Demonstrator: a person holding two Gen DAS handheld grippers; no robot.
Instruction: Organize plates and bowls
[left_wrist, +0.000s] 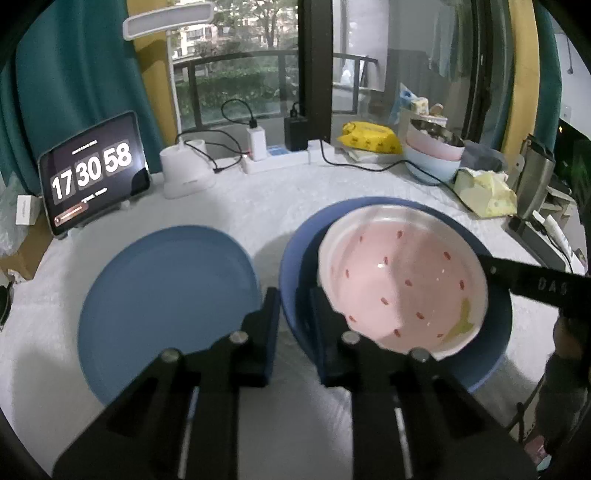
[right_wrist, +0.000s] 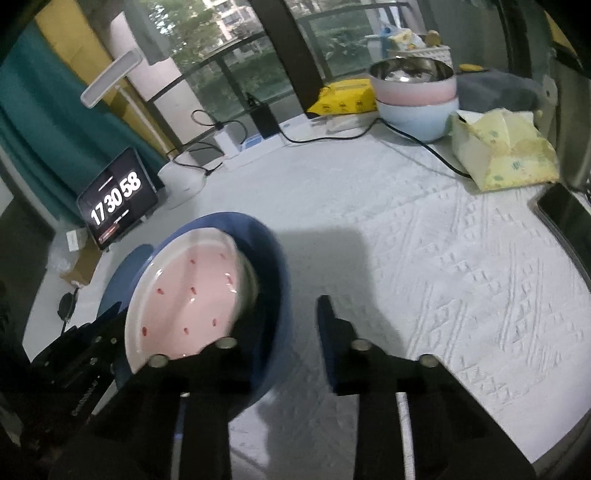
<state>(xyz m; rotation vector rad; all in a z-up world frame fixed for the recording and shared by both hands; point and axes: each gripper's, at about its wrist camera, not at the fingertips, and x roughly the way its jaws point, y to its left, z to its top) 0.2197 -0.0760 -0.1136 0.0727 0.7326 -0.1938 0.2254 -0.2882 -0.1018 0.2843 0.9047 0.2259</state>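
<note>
A dark blue bowl (left_wrist: 495, 332) stands on the white cloth with a pink bowl (left_wrist: 399, 280) with red specks lying tilted inside it. My left gripper (left_wrist: 294, 306) is shut on the blue bowl's left rim, one finger outside and one inside. A flat blue plate (left_wrist: 166, 302) lies just to its left. One of my right gripper's fingers (left_wrist: 535, 282) reaches in over the opposite rim. In the right wrist view my right gripper (right_wrist: 293, 317) straddles the blue bowl's (right_wrist: 273, 266) wall. Its inner finger is lost in the dark beside the pink bowl (right_wrist: 192, 295). The view is blurred.
At the back right stands a stack of bowls (right_wrist: 413, 88), with a steel one on top. A yellow tissue pack (right_wrist: 506, 155) and a black cable lie beside it. A tablet clock (left_wrist: 94, 173) and a lamp base (left_wrist: 186, 170) stand back left. A phone (right_wrist: 565, 218) lies at the right edge.
</note>
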